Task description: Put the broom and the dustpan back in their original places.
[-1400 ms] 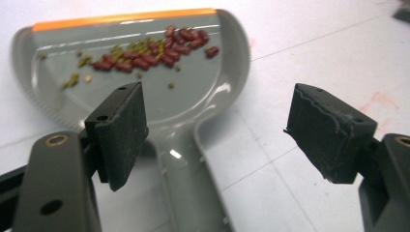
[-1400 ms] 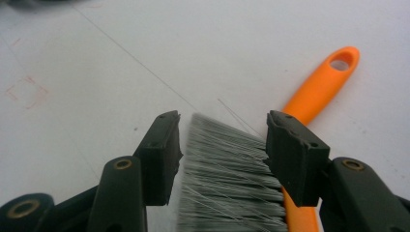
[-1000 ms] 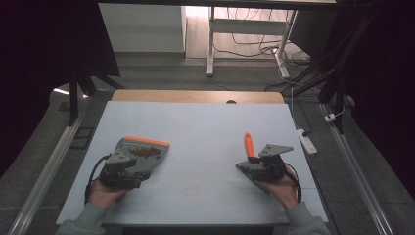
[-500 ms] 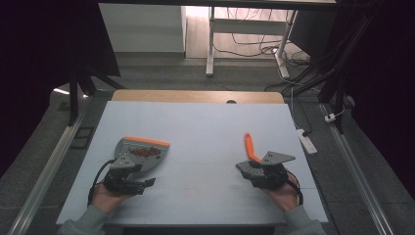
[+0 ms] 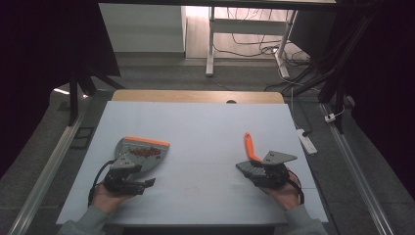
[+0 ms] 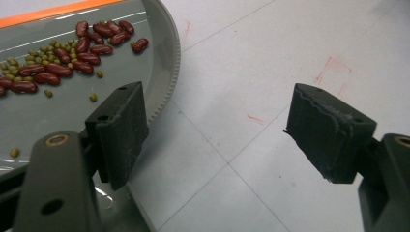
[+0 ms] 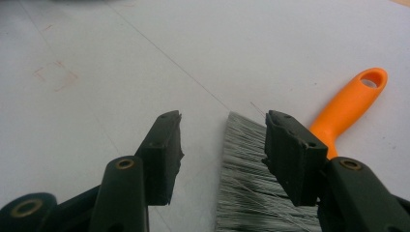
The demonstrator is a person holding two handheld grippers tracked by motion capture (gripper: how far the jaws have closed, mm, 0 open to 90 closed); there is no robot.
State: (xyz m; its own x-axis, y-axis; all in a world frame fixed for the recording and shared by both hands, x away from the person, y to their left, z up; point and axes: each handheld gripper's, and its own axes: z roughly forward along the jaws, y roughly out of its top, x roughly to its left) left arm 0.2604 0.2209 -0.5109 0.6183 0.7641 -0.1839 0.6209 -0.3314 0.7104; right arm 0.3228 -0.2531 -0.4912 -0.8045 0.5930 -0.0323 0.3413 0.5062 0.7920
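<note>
Both hands are sitting slightly nearer the table's [image 5: 195, 115] near edge than a second ago, drawn back a little from the things they were beside, while the dustpan and the brush are lying where they were. Toward the left edge, the grey dustpan [image 5: 142, 151] with its orange lip is resting flat on the table, and red beans [image 6: 72, 48] mixed with small green ones are lying gathered inside it, so the sweeping is looking finished; no loose beans are showing on the table in the high view. Just behind it, the left tool [image 5: 131, 182] is lying low on the table in the person's left hand [image 5: 108, 198], pointing toward the far edge, its jaws standing apart and released, one jaw hanging over the dustpan's toothed rim [image 6: 167, 82] and the other over bare table, gripping nothing. Toward the right edge, the brush [image 5: 252, 151] is lying on the table, orange handle [image 7: 348, 106] aimed at the far edge and grey bristles [image 7: 246, 169] toward the person. The right tool [image 5: 258, 172] is resting at the bristle end in the right hand [image 5: 284, 193], jaws spread and released, the bristles lying between them unpinched. What is left, by my reading, is pulling both hands clear.
</note>
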